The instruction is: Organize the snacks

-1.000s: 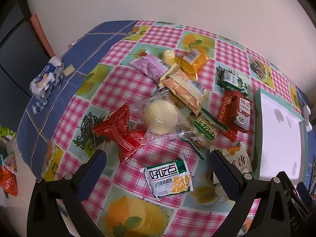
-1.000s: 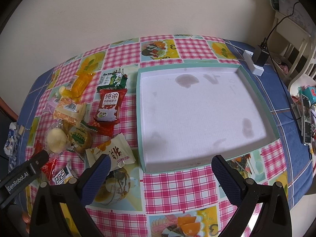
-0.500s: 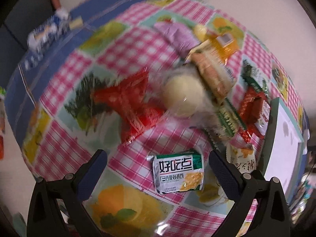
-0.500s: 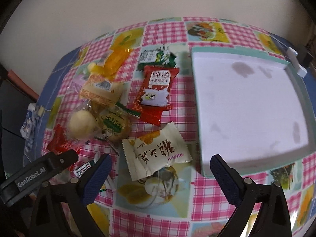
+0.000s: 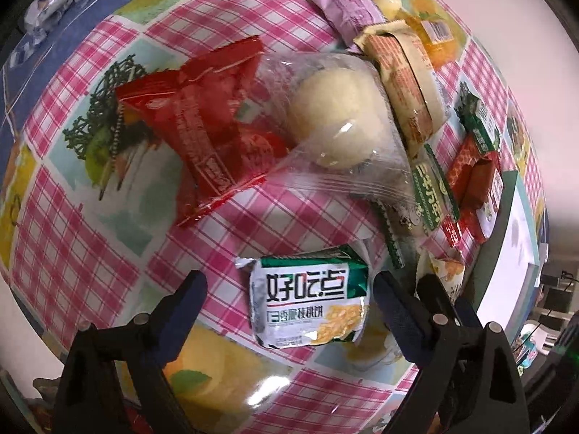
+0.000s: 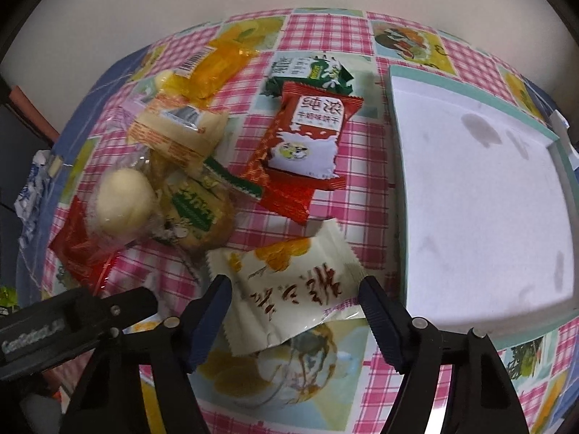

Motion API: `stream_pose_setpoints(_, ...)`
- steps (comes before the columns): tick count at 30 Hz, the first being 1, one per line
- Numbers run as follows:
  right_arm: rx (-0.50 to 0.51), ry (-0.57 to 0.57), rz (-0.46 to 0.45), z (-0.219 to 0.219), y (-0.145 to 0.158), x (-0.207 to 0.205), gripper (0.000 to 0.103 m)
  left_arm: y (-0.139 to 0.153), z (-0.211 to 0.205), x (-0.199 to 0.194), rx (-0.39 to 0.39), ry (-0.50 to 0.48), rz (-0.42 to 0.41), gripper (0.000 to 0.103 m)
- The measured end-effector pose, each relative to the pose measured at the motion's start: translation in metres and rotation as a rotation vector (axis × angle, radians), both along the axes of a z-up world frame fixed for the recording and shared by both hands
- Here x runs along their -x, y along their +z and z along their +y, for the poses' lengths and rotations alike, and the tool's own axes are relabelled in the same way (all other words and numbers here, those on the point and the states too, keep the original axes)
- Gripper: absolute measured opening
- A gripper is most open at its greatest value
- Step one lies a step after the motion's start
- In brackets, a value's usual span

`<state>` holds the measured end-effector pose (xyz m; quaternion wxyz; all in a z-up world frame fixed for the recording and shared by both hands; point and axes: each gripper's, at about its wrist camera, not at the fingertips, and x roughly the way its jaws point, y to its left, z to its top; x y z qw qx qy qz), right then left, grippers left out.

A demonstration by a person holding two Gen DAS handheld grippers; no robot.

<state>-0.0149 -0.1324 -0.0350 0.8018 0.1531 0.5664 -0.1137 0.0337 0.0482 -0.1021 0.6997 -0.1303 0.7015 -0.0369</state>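
A glossy checked oilcloth (image 5: 90, 238) covers the tabletop, catching glare near the front edge. Snack packets in shiny plastic film lie on it: a crinkled red wrapper (image 5: 202, 115), a clear, wrinkled sleeve (image 5: 336, 115) around a pale matt bun, a green-and-white biscuit pack (image 5: 307, 307) with a silvery crimped seam, and a cream sachet (image 6: 296, 282) with saw-tooth edges. The white tray (image 6: 481, 195) looks matt and faintly grainy, with dull stains. Both tools show matt black plastic with ribbed dark-blue pads (image 5: 394, 307).

snack pile (image 6: 188, 166) left, tray (image 6: 485, 195) clear right
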Motion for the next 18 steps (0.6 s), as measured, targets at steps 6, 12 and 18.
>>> stream_pose_setpoints(6, 0.032, 0.023, 0.01, 0.004, -0.002, -0.001, 0.075, -0.001, -0.015, 0.001, -0.036, -0.025, -0.009, 0.083)
stream_pose_setpoints(12, 0.021, 0.027, 0.004, 0.005, -0.007, -0.001, 0.075, 0.01, -0.024, -0.002, -0.047, -0.023, -0.034, 0.066)
stream_pose_setpoints(18, 0.035, 0.046, 0.016, 0.005, -0.015, -0.004, 0.076, 0.017, -0.018, -0.003, -0.039, -0.005, -0.039, 0.064)
